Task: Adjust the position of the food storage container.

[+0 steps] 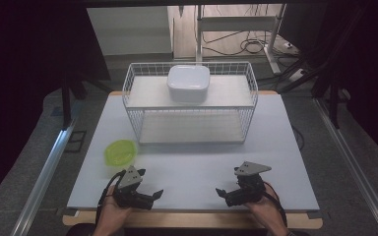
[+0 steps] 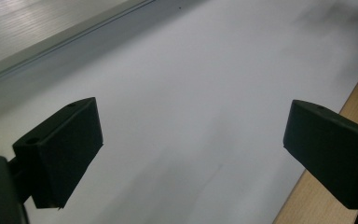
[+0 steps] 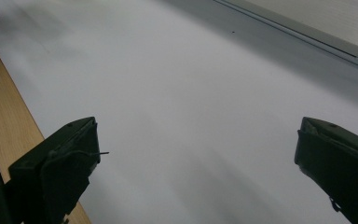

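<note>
We have both grippers low at the near edge of the white mat (image 1: 192, 167), one in each hand, pointing inward at each other.

Left gripper (image 1: 155, 195): jaws wide apart, nothing between them. In its own view (image 2: 191, 154) we see just bare mat between the jaws, with the wood table edge (image 2: 354, 98) at right.

Right gripper (image 1: 220, 192): jaws also wide, nothing held. Its own view (image 3: 196, 158) shows bare mat between the jaws, wood edge at left.

Green bowl (image 1: 120, 152): on the mat, just off the rack's front-left corner, nearest thing to the left gripper, not touched. It sits a little beyond that gripper's grey plate.

Wire rack (image 1: 133, 93): at the mat's far side, two shelves. White square container (image 1: 188, 82) sits on the rack's top shelf, about centred. Lower shelf bare as far as we can tell.

Right gripper is well apart from the bowl, out in front of the rack's right end. Both grippers are well short of the rack.
</note>
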`<action>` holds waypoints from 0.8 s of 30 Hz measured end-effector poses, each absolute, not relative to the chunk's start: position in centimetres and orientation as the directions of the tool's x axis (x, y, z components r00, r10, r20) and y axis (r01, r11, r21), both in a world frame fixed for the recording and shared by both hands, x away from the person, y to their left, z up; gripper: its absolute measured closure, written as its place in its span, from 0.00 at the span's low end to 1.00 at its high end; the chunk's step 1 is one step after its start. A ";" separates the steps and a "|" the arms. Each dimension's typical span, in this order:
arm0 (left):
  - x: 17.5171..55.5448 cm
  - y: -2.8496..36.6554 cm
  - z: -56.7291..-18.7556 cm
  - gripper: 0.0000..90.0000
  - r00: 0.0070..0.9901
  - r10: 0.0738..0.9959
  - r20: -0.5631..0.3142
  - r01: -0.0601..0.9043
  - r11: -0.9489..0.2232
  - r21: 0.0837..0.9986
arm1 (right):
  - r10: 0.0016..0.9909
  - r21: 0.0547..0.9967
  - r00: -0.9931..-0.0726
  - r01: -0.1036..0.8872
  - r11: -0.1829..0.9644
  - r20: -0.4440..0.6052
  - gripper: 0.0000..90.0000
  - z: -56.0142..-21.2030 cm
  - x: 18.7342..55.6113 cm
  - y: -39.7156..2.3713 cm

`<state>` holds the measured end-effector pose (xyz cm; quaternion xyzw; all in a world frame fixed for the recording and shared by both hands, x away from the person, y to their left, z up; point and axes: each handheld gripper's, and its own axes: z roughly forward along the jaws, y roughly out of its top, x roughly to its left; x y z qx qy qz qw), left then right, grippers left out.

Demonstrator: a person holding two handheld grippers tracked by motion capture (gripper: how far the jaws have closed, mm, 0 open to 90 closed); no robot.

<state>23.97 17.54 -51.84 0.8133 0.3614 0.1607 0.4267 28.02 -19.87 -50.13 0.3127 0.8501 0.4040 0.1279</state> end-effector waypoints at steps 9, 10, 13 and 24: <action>24.4 17.7 -50.7 0.16 0.694 0.720 -0.013 0.454 -0.423 0.784 | 0.633 0.762 -0.774 0.417 0.495 0.012 0.00 -50.3 28.1 -19.4; 24.5 17.9 -50.4 0.20 0.691 0.723 -0.010 0.453 -0.422 0.786 | 0.633 0.762 -0.774 0.416 0.496 0.010 0.00 -50.3 28.1 -19.4; 25.0 18.7 -49.6 0.40 0.687 0.726 -0.032 0.458 -0.398 0.795 | 0.632 0.760 -0.775 0.415 0.500 0.008 0.00 -50.4 28.1 -19.3; 28.9 25.5 -47.2 1.00 0.536 0.833 -0.138 0.523 -0.199 0.829 | 0.617 0.746 -0.787 0.404 0.529 -0.012 0.01 -50.6 28.0 -18.6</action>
